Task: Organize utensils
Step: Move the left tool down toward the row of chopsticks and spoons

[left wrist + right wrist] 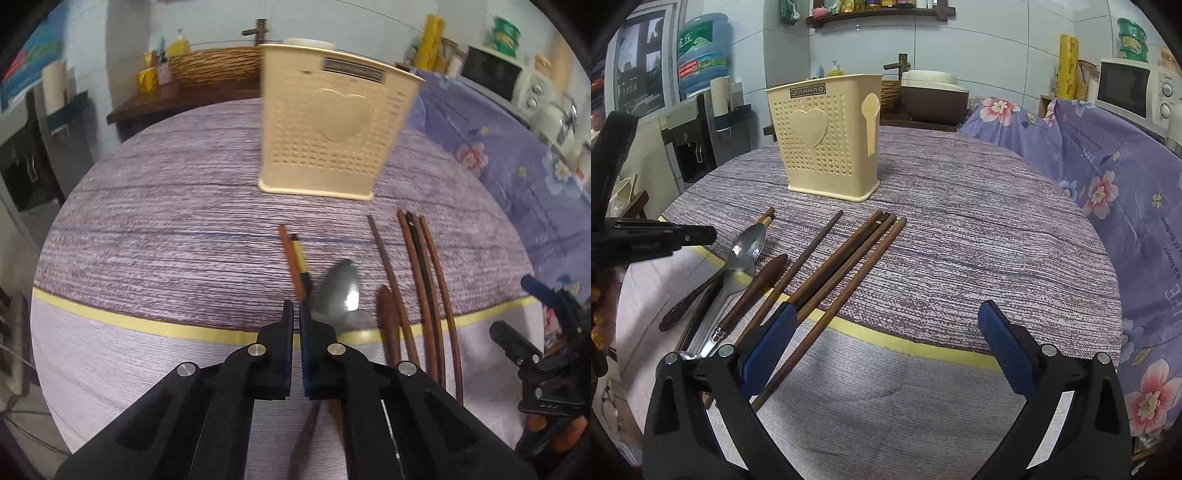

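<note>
A cream perforated utensil holder stands upright on the round table; it also shows in the right wrist view. Several brown chopsticks lie in front of it, also seen in the right wrist view. A metal spoon lies among them, with a second spoon and a dark wooden spoon beside it. My left gripper has its jaws nearly closed just above the spoon's left side; nothing is visibly held. My right gripper is open and empty, its left finger over the chopsticks.
The table has a purple woven cloth with a yellow stripe. A floral purple cover drapes furniture on the right. A microwave and a rice cooker stand behind. A water dispenser stands at the left.
</note>
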A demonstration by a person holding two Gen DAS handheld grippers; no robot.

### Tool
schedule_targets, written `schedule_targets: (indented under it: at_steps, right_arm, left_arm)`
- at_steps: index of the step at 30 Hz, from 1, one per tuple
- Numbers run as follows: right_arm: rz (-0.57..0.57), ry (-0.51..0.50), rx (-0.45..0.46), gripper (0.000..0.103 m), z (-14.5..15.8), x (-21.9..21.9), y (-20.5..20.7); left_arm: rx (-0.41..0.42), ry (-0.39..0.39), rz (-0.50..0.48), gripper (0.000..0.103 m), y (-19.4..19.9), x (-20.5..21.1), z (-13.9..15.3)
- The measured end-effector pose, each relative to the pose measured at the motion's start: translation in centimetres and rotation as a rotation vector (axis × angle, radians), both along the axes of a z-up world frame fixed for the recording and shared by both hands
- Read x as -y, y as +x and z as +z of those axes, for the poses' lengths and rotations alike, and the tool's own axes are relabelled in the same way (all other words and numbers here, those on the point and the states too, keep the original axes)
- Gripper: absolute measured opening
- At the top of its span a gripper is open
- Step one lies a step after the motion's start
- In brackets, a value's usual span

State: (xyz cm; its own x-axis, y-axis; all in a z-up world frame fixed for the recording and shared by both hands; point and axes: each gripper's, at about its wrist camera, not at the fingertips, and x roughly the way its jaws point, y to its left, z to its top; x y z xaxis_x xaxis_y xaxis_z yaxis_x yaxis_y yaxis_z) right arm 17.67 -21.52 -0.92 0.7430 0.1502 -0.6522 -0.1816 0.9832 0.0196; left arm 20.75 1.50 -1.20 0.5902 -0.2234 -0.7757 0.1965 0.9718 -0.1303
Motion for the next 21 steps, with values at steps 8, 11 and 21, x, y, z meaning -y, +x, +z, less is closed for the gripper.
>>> schedule_targets:
  at_steps: [8,11,21]
  right_arm:
    - [-0.001,0.006,-0.011,0.097,-0.1,-0.6,1.1]
    - [0.000,0.016,-0.016,0.097,-0.1,-0.6,1.1]
    - [-0.022,0.000,-0.046,0.093,-0.3,-0.2,1.8]
  left_arm:
    - [-0.009,-0.110,-0.003,0.011,0.4,-1.5,0.0]
    - [0.040,-0.079,-0.056,0.068,0.3,0.1,1.1]
    - [-0.010,0.042,-0.021,0.036,1.6,-0.1,-0.5]
